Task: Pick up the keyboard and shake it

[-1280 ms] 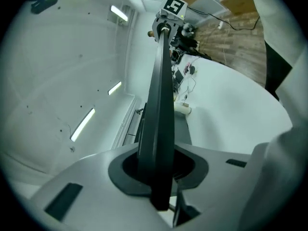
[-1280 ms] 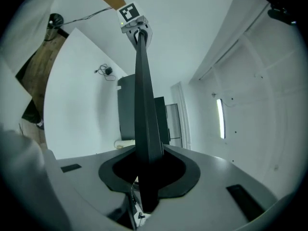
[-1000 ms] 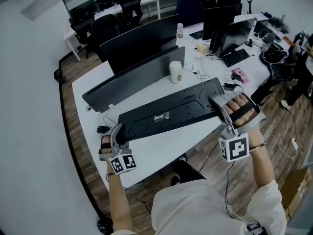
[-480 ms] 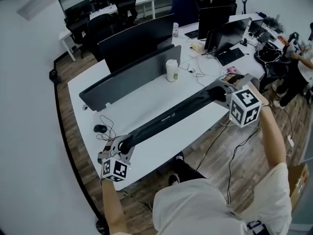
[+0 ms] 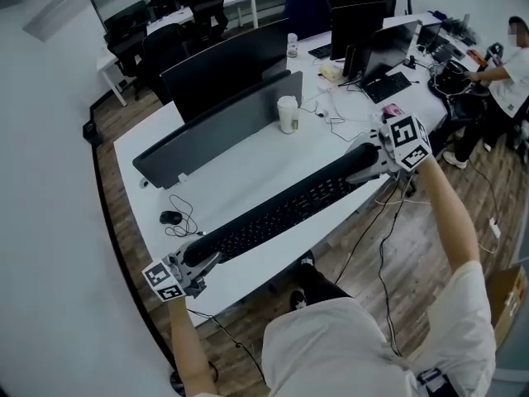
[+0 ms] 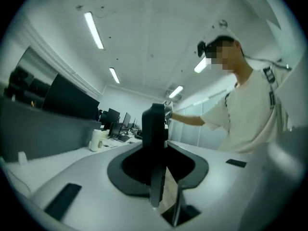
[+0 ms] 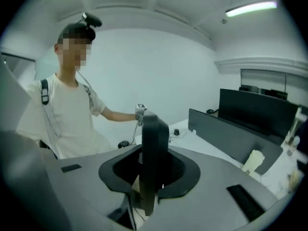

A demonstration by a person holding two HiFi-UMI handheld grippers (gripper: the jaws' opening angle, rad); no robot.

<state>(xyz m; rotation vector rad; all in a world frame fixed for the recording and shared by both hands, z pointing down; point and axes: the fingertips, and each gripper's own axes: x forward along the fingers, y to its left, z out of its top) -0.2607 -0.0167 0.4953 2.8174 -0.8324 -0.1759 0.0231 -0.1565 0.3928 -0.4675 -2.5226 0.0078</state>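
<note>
Clearance above the broad white curved tabletop [image 5: 248, 168] is what the shake needs most. The long black keyboard [image 5: 281, 208] hangs lifted over the front edge, keys up, sloping from low at the left to high at the right. I judge the shake to be in hand, so both ends should travel together in short strokes that do not twist the board.

The left gripper [image 5: 198, 259] has its fingers clamped on the keyboard's left end, yet those fingers are opening. That looks the weaker hold, and it would be better firmed up before any hard stroke, or the end could slip out. The right gripper [image 5: 374, 165] has its fingers clamped on the right end, with the board standing edge-on between them.

A long grey divider panel [image 5: 219, 126] and a wide black monitor [image 5: 223, 69] stand behind, well apart from the keyboard. A seated person in a white shirt [image 5: 506, 56] is far off to the right.

The white paper cup [image 5: 288, 114] stands by the divider, clear of the swing. The small black mouse [image 5: 170, 217] lies near the low left end, and a downward stroke could clip it. Thin dark cables [image 5: 388, 222] hang below the right end and might snag.
</note>
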